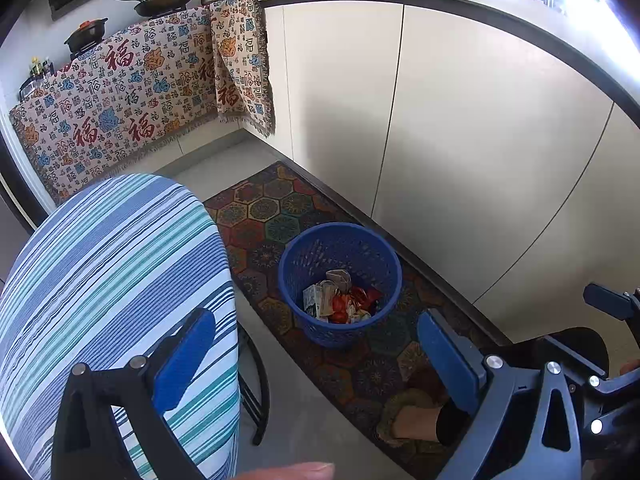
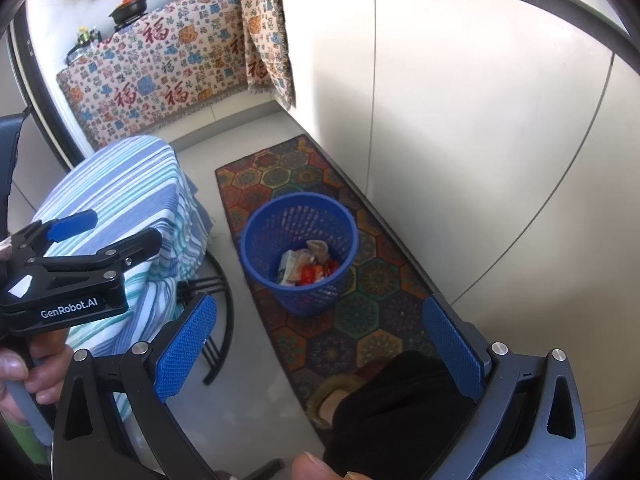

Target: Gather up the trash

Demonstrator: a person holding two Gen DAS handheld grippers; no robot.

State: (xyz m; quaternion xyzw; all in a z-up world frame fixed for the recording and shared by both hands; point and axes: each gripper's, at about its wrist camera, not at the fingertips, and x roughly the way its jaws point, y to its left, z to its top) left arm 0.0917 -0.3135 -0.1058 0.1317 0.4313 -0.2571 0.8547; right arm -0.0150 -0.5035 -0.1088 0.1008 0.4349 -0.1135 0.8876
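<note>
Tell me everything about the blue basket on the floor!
The blue basket is a round bin of what looks like plastic, with a solid rim and mesh walls full of little holes. It stands upright on the colourful rug near the cream cabinets. At its bottom lies crumpled trash, red and pale wrappers. Neither tongs touches it.

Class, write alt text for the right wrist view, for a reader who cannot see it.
A blue mesh bin holding wrappers and crumpled paper stands on a patterned rug beside white cabinets. The right tongs frame it below, open and empty. At left, the left tongs hover over a striped cloth-covered table.
</note>
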